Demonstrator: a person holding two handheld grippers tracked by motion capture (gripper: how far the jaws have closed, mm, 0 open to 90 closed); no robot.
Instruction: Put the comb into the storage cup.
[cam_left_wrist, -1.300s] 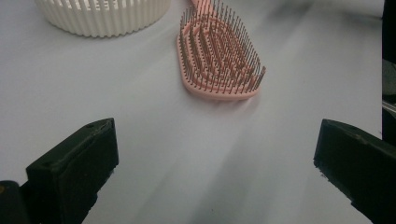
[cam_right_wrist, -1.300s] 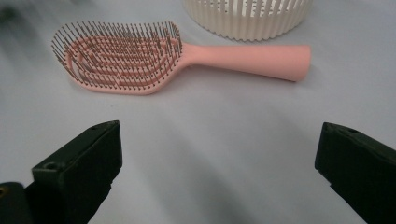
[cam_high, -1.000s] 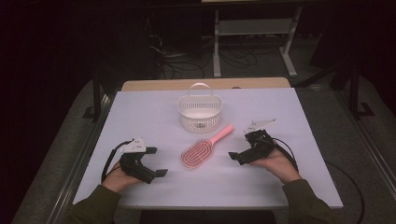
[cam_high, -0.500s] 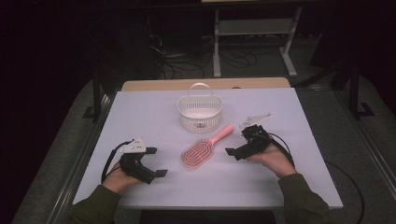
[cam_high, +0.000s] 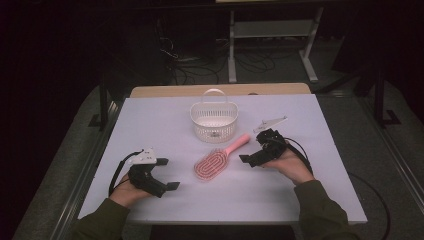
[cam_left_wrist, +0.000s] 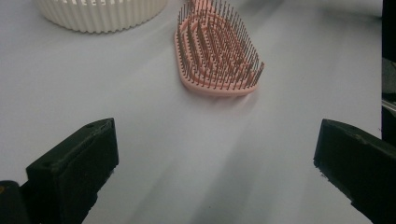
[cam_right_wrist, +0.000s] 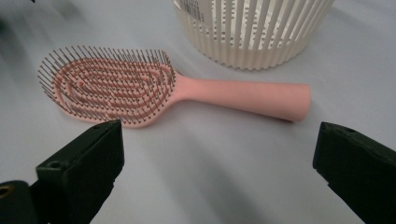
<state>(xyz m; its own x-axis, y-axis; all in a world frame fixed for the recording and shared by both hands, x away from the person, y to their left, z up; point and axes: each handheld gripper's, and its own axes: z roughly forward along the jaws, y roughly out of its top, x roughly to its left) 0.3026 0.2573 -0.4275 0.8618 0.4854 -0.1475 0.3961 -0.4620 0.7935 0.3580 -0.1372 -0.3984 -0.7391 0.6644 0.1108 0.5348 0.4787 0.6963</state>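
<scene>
We judged the step in hand to be the approach for a pick: our right gripper (cam_high: 243, 159) sat released, jaws wide apart, just right of the pink brush (cam_high: 218, 158), which lay bristles up on the bench (cam_high: 150, 125), mid-bench and just near of the white basket (cam_high: 214, 120). In the right gripper view the handle (cam_right_wrist: 247, 97) lay across the gap between the jaws but apart from both. Our left gripper (cam_high: 173, 185) rested released at the near left, its jaws also wide, with the brush head (cam_left_wrist: 215, 51) ahead and apart. The next move, we thought, called for bringing the right jaws down astride the handle and closing there, clear of the bristles and the basket wall. We could not see the inside of the basket well, its label (cam_right_wrist: 192, 9) was too small to read, and the room beyond the bench was dark.
</scene>
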